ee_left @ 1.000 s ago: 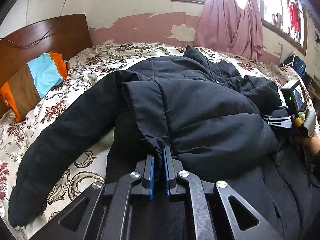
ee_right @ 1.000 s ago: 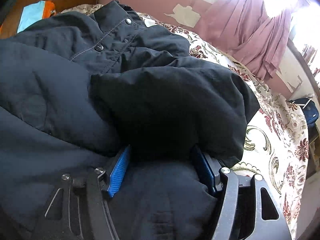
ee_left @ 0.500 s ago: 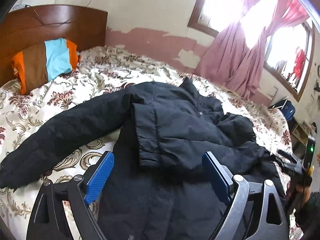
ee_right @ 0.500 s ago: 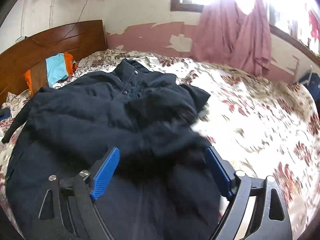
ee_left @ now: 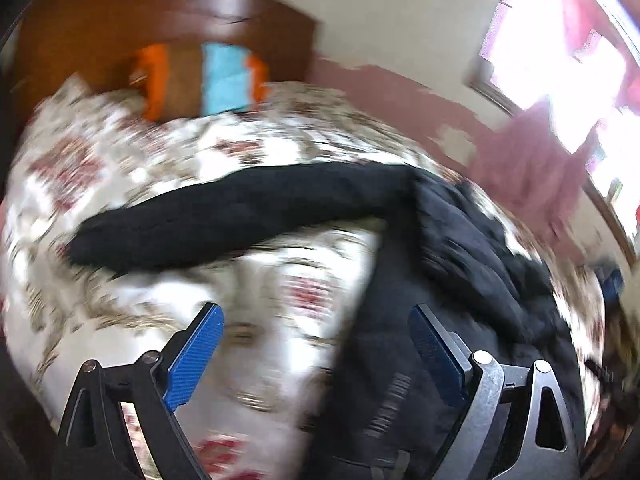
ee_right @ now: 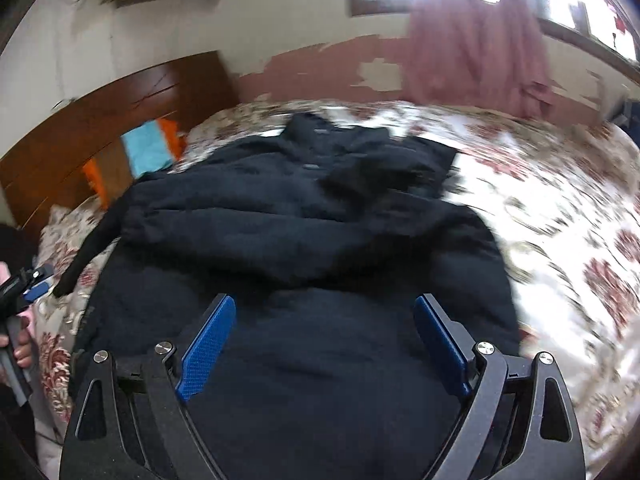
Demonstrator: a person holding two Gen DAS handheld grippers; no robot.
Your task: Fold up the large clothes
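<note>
2 claws, my left claw (ee_left: 316,354) and right claw (ee_right: 324,346), gape empty above the black jacket (ee_right: 296,240) at frame center.

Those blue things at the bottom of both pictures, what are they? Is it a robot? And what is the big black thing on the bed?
It is not a robot. A person holds a grabbing tool in each hand, and each tool has a small camera that looks out along its two fingers. The blue things are the pads on those fingers.

One picture comes from the left claw, the other from the right claw. Both claws are wide open and hold nothing.

The big black thing is a puffy black coat that lies on a bed with a flowery bedspread. One long sleeve sticks out sideways across the bedspread. At the head of the bed, an orange, brown and blue pillow leans on the wooden headboard. Pink curtains hang at the window. Everything looks smeary because the cameras were moving.
</note>
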